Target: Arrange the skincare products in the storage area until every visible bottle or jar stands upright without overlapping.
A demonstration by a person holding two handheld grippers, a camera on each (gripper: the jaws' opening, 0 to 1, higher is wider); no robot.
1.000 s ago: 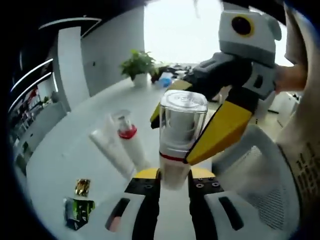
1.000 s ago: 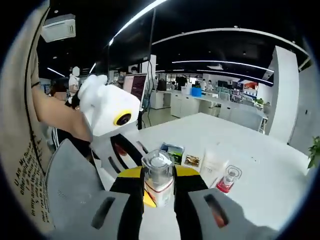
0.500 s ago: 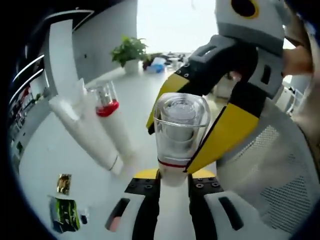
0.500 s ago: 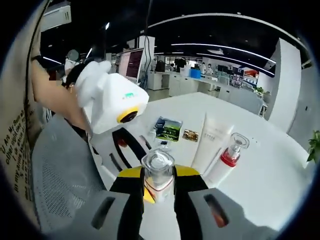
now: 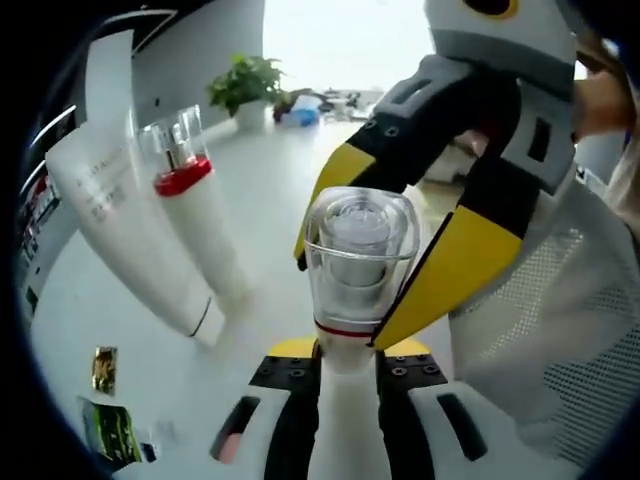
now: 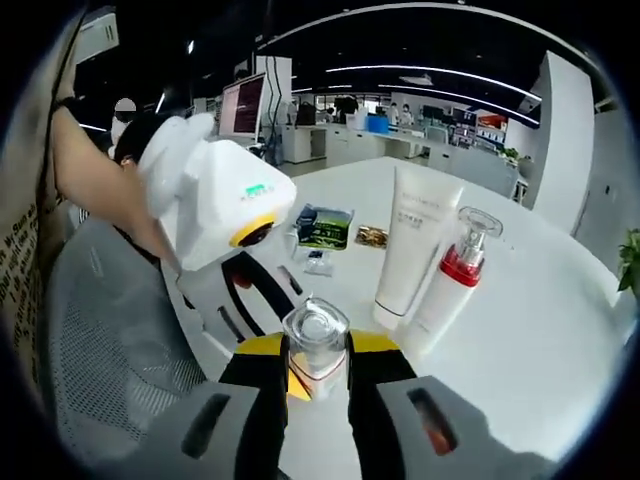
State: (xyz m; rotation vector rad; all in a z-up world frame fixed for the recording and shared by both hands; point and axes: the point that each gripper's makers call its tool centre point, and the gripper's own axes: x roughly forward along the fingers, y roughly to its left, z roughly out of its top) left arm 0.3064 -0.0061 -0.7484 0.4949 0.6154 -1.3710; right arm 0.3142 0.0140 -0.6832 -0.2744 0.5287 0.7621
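A white bottle with a clear cap [image 5: 358, 262] and a red ring is held upright above the white table [image 5: 270, 190]. My left gripper [image 5: 348, 362] is shut on its white body. My right gripper [image 5: 345, 292] reaches in from the upper right, its yellow jaws clamped on the cap. In the right gripper view the same cap [image 6: 316, 338] sits between my right gripper [image 6: 317, 376], and the left gripper [image 6: 262, 318] comes from the left. A white tube [image 5: 120, 230] [image 6: 415, 240] and a red-collared pump bottle [image 5: 195, 210] [image 6: 450, 275] stand side by side on the table.
Small foil packets [image 5: 103, 368] [image 6: 325, 226] lie flat on the table near the tube. A grey mesh chair [image 5: 545, 330] [image 6: 105, 330] is close beside the grippers. A potted plant [image 5: 245, 82] stands at the table's far end. A person's arm [image 6: 95, 205] holds the left gripper.
Both views have come closer to the tube and pump bottle, which now look larger. The capped bottle stays held by both grippers.
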